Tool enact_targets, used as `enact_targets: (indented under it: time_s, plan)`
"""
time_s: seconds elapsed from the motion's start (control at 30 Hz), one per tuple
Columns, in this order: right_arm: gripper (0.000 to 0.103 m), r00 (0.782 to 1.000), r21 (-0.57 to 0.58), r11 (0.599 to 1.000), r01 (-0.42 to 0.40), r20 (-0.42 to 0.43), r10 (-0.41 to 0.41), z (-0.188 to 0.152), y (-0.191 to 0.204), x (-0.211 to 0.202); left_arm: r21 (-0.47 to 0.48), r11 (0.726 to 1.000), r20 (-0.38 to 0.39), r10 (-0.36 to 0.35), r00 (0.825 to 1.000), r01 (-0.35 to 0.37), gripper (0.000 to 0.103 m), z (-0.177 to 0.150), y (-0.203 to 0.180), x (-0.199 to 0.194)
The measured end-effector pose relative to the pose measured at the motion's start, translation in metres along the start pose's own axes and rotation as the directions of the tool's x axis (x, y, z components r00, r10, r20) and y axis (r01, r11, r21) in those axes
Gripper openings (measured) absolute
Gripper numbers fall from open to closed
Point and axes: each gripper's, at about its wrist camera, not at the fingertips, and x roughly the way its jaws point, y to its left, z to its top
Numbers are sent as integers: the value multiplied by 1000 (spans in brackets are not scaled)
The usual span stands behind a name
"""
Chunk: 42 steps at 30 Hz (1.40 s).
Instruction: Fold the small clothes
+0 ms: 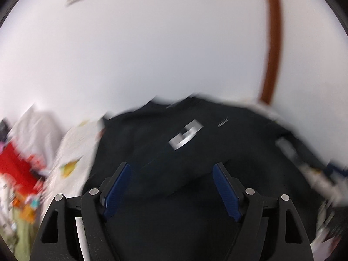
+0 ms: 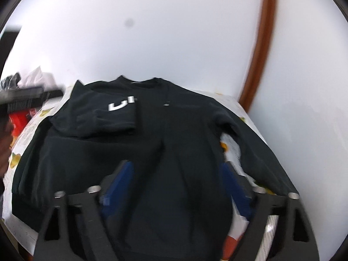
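While both the left gripper (image 1: 171, 174) and right gripper (image 2: 176, 171) hover spread and empty, the black sweatshirt (image 2: 174, 152) lies collar-away, its unfolded sleeve (image 2: 256, 143) nearer the right.

black sweatshirt (image 2: 165, 152) spread flat, one sleeve folded inward

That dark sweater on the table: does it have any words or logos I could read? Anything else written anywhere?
"UI" or similar: white letters on the folded-over sleeve of the black sweater, partly cut off by the fold, so not certain.
Small white mark on the sweater's chest: too small to read.
White print in the left wrist view: too blurred to read.
Patterned tablecloth: pictures only, no readable text.
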Motion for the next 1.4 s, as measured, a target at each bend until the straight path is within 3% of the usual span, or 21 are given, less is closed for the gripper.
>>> enact_targets:
  time_s: [0.13, 0.2, 0.33, 0.5, 0.63, 0.77, 0.9, 0.97, 1.0, 1.07, 1.1, 1.13, 1.23, 1.4]
  plan:
    - [66, 998, -50, 997, -52, -29, 51, 19, 38, 27, -124, 989, -155, 64, 986, -84, 76, -53, 73, 20]
    - [67, 996, -53, 995, -84, -45, 81, 30, 56, 43, -150, 983, -191, 77, 978, -107, 76, -77, 94, 23]
    - [70, 978, -58, 979, -195, -92, 189, 49, 97, 80, -153, 984, -243, 53, 969, -92, 76, -115, 113, 25]
    - [72, 944, -60, 957, -285, -187, 270, 67, 160, 141, -121, 990, -236, 40, 971, -70, 76, -135, 111, 34]
    - [72, 931, -40, 953, -302, -226, 286, 74, 192, 182, -70, 995, -233, 53, 971, -71, 76, -140, 99, 46]
    - [72, 937, -64, 971, -229, -283, 202, 74, 212, 212, -82, 995, -223, 41, 974, -61, 79, -139, 101, 49]
    - [72, 949, -118, 971, -207, -267, 170, 73, 225, 219, -113, 991, -210, 42, 977, -67, 86, -142, 105, 52]
    - [70, 953, -152, 965, -214, -251, 172, 73, 227, 217, -123, 991, -208, 35, 978, -61, 88, -143, 107, 53]
    - [62, 954, -176, 959, -221, -242, 176, 73, 229, 216, -125, 990, -210, 36, 977, -63, 89, -143, 108, 53]
    - [41, 956, -198, 954, -226, -233, 178, 75, 228, 215, -127, 990, -211, 39, 977, -67, 90, -144, 108, 53]
    - [23, 956, -201, 953, -227, -233, 179, 77, 223, 215, -127, 989, -211, 40, 977, -68, 91, -145, 107, 53]
    - [19, 953, -181, 953, -241, -228, 198, 81, 213, 211, -128, 989, -212, 41, 976, -69, 92, -145, 107, 53]
    - [19, 943, -77, 950, -302, -169, 286, 98, 167, 197, -130, 989, -215, 46, 976, -75, 94, -145, 108, 53]
    - [19, 948, 115, 949, -292, -94, 303, 118, 65, 184, -139, 988, -217, 37, 976, -69, 94, -146, 110, 54]
